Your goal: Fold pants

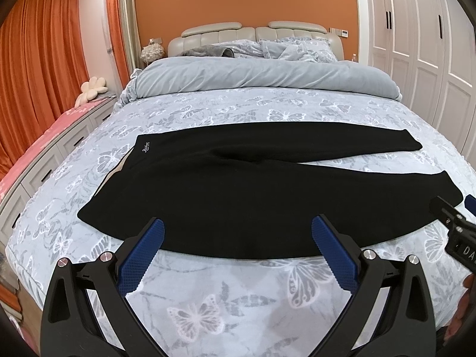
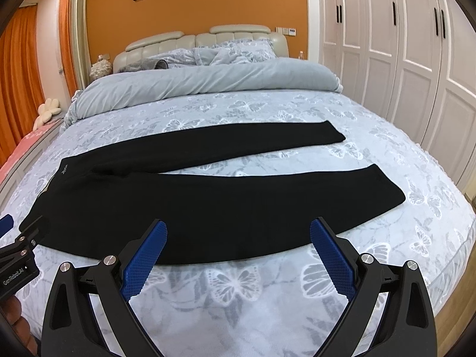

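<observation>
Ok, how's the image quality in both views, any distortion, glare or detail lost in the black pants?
Left wrist view: strong fisheye bowing of the bed edges, dark vignette corners; the pants read as flat black with folds barely visible. Right wrist view: the same bowing, wardrobe doors curved; lighting even, no harsh glare, focus sharp.

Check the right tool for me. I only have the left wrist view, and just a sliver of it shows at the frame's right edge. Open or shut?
Observer: The right tool is open with nothing between its fingers, and it points at the near leg of the pants.
Operator: That sliver also blocks the near leg's cuff. How does the cuff lie?
Observer: The near cuff lies flat on the bedspread, apart from the far cuff, with a strip of bedspread between them.
</observation>
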The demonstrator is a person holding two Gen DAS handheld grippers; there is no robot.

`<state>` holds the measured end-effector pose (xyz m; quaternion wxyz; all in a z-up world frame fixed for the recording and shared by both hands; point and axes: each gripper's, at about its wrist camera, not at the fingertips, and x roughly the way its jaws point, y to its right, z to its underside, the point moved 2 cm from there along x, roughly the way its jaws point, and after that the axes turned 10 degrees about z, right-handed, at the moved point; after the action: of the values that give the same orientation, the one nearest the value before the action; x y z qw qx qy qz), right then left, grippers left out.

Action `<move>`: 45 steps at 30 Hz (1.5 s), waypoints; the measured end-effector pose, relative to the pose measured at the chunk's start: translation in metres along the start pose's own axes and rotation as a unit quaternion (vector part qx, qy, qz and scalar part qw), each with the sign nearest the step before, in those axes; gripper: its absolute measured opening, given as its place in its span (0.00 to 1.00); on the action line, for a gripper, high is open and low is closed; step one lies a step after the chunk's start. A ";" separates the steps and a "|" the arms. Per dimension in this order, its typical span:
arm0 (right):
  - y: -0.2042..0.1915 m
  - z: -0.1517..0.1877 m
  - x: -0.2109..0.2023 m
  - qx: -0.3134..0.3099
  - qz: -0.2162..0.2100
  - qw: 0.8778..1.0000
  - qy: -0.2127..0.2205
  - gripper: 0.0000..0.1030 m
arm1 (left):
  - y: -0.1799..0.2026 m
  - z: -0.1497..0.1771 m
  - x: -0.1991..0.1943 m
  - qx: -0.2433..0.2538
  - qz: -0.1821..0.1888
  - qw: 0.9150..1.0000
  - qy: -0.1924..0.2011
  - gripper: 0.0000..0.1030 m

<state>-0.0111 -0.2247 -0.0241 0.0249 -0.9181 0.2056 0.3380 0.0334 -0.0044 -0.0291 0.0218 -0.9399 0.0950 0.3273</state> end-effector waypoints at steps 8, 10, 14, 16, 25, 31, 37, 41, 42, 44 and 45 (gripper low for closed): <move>0.053 -0.050 0.049 -0.021 -0.016 0.998 -0.059 0.93 | -0.059 -0.038 0.032 -0.046 0.031 0.997 -0.046 0.95; 0.073 -0.069 0.079 -0.037 -0.004 0.997 -0.071 0.93 | -0.087 -0.057 0.049 -0.066 0.030 0.996 -0.054 0.95; 0.113 -0.107 0.157 -0.031 0.028 0.995 -0.096 0.93 | -0.142 -0.096 0.101 -0.076 0.004 0.994 -0.073 0.95; 0.135 -0.128 0.200 -0.003 0.035 0.993 -0.109 0.93 | -0.174 -0.113 0.142 -0.087 -0.014 0.991 -0.101 0.95; 0.173 -0.196 0.364 0.044 0.045 0.986 -0.152 0.93 | -0.291 -0.146 0.300 -0.201 -0.041 0.964 -0.169 0.95; 0.174 -0.205 0.432 0.034 0.083 0.981 -0.172 0.93 | -0.311 -0.135 0.359 -0.224 -0.067 0.948 -0.214 0.95; 0.162 -0.197 0.442 0.041 0.042 0.985 -0.159 0.56 | -0.305 -0.149 0.366 -0.195 -0.097 0.957 -0.190 0.45; 0.166 -0.208 0.414 0.066 -0.005 0.989 -0.132 0.11 | -0.313 -0.164 0.352 -0.230 -0.081 0.954 -0.173 0.08; 0.166 -0.214 0.399 0.059 -0.014 0.992 -0.113 0.11 | -0.315 -0.169 0.347 -0.229 -0.076 0.957 -0.163 0.08; 0.167 -0.223 0.370 0.054 -0.027 0.994 -0.088 0.10 | -0.313 -0.177 0.322 -0.219 -0.060 0.964 -0.139 0.08; 0.170 -0.226 0.353 0.053 -0.034 0.995 -0.076 0.10 | -0.312 -0.180 0.309 -0.218 -0.049 0.966 -0.130 0.08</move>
<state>0.3020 -0.5489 -0.0566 0.1003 -0.8938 0.1893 0.3940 0.4406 0.2319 -0.0856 -0.1548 -0.8750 -0.0288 0.4578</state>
